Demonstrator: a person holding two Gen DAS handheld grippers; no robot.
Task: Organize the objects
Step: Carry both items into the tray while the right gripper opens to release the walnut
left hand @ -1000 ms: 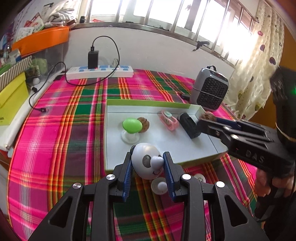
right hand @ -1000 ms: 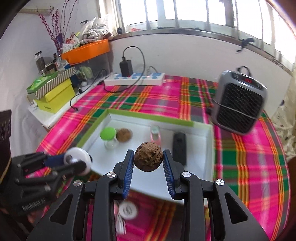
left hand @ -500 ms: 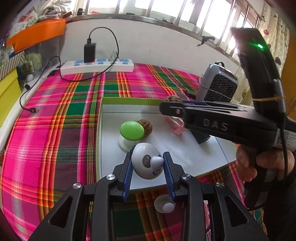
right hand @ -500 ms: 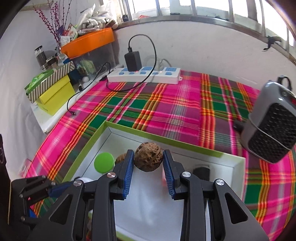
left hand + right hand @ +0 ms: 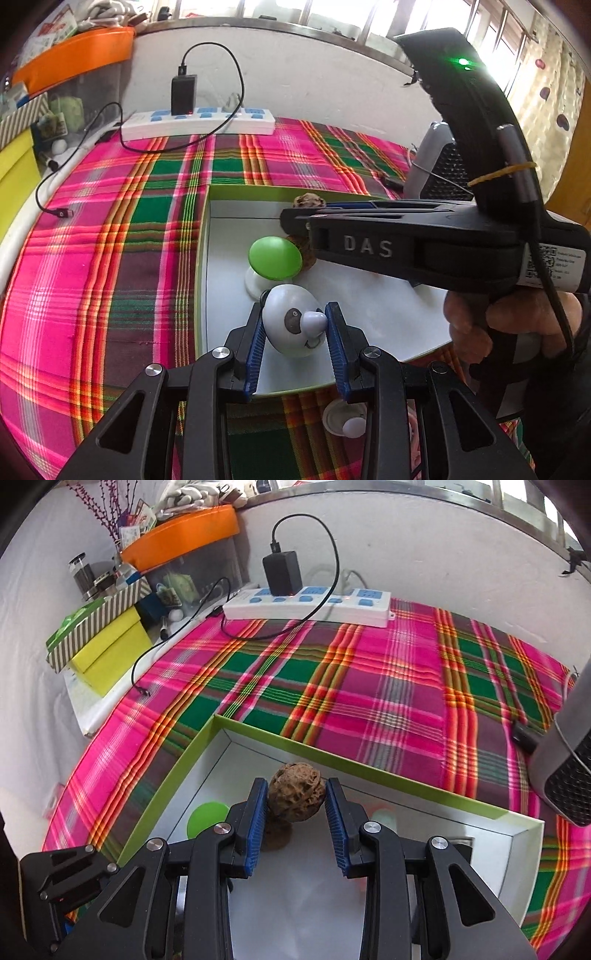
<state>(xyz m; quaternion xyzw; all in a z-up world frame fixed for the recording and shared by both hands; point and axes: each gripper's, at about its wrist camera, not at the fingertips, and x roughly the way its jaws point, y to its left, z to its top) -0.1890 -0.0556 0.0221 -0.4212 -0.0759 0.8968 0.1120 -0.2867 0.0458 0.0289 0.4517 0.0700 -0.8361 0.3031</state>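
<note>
1. My left gripper [image 5: 294, 326] is clamped on a white ball-shaped panda head [image 5: 291, 325]; both blue pads [image 5: 255, 347] press its sides, and the painted face with its stub nose turns toward the camera.
2. The panda head hangs over the near left part of the white tray [image 5: 369, 314], whose outer walls are lime green.
3. My right gripper [image 5: 295, 805] is clamped on a brown wrinkled walnut [image 5: 295, 797], gripped at both sides by the blue pads [image 5: 256, 823].
4. That walnut sits above the tray's [image 5: 258, 734] far left corner, close to the green back wall.
5. In the left wrist view my right gripper [image 5: 306, 212] crosses the picture from the right, with my right hand [image 5: 509, 321] wrapped around its handle and the walnut [image 5: 309, 201] peeking over its tip.
6. Inside the tray stands a small white piece with a round green cap [image 5: 275, 256], just beyond the panda head. A second brown walnut [image 5: 304, 254] lies right beside that cap, partly hidden behind the right gripper.
7. In the right wrist view something pale pink and green shows in the tray beside the right finger, too blurred to name.
8. On the plaid tablecloth [image 5: 110, 258], just outside the tray's near edge, lies a small white disc with a knob [image 5: 345, 419].
9. A white power strip [image 5: 306, 603] with a black charger [image 5: 280, 572] plugged in lies along the far wall, and a grey heater [image 5: 569, 768] stands at the right.
</note>
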